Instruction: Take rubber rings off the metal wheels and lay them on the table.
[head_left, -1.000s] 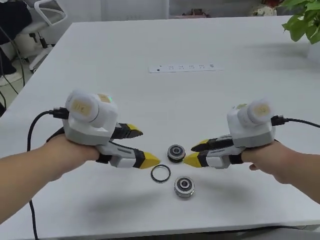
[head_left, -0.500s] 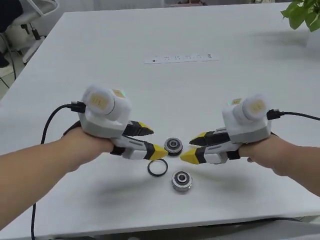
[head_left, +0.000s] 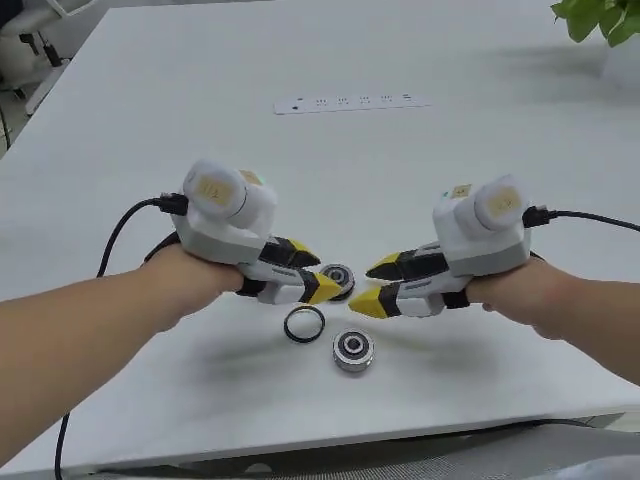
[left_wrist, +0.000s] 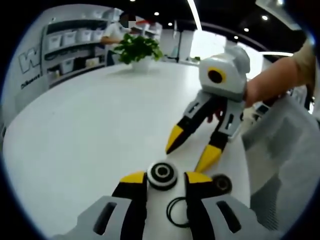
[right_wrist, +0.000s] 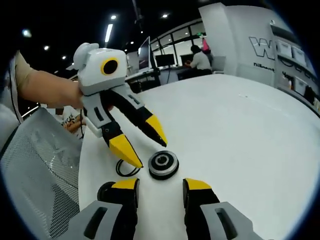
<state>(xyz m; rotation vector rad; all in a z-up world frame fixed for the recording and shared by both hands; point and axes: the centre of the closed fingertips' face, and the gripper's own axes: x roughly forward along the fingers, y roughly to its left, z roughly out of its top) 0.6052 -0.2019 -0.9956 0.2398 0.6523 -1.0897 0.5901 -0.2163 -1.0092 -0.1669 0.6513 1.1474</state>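
Head view: two metal wheels and one loose rubber ring (head_left: 304, 324) are noted on the white table (head_left: 150, 130), near its front edge. The far wheel (head_left: 340, 276) lies between the two grippers. The near wheel (head_left: 353, 350) lies just beside the loose ring, apart from both tools.

Left gripper (head_left: 318, 272): jaws apart, one yellow tip on each side of the far wheel, as shown in the left gripper view. Contact with the rim cannot be told. Right gripper (head_left: 364, 284): jaws apart, nothing held, tips aimed at the same wheel from the opposite side and just short of it.

Step judged in hand: the far wheel is to be steadied by the left gripper so that its ring can be worked off by the right. One ring is judged already off. Whether the near wheel carries one cannot be told.

Handling notes, as judgement:
- The left jaws should be closed squarely across the wheel. A round, smooth rim is likely to squirt out if it is pinched off-centre.
- Part of the ring must be left free of the left jaws, or it will be trapped.
- One right tip should be hooked under the ring's exposed edge and the ring peeled upward, not dragged sideways.
- The freed ring is best laid flat beside the loose one, clear of the near wheel.
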